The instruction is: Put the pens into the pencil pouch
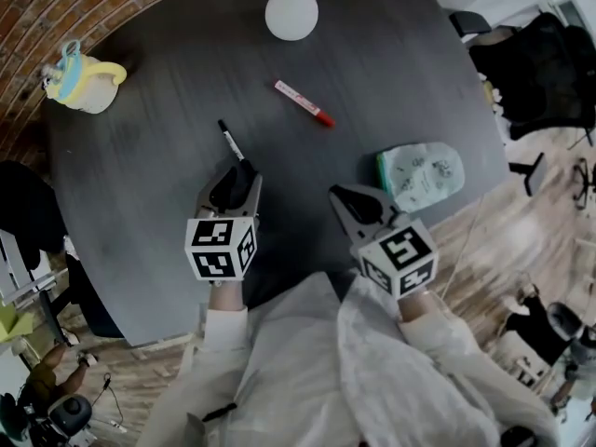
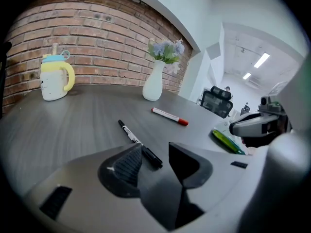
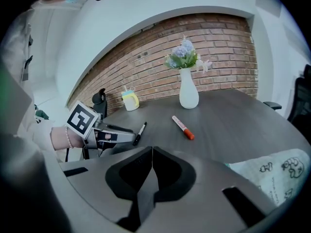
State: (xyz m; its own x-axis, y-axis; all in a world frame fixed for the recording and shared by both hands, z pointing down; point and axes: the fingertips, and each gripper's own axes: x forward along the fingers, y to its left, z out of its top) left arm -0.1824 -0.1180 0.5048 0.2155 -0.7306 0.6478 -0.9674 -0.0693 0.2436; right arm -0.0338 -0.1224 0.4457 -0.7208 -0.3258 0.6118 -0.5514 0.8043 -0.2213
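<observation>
A black pen (image 1: 230,141) lies on the dark table (image 1: 158,203), and its near end reaches in between the fingers of my left gripper (image 1: 237,170). In the left gripper view that pen (image 2: 131,135) lies close to the left finger, with a gap to the right one; the gripper (image 2: 155,152) is open. A red-capped white marker (image 1: 304,102) lies farther out at mid-table. The pale printed pencil pouch (image 1: 421,175) lies at the right, just beyond my right gripper (image 1: 340,196), which is shut with nothing between its fingers (image 3: 152,152).
A white vase (image 1: 291,12) with flowers stands at the far edge. A yellow mug (image 1: 82,84) with a blue lid sits at the far left by the brick wall. A black office chair (image 1: 540,73) stands off the table's right side.
</observation>
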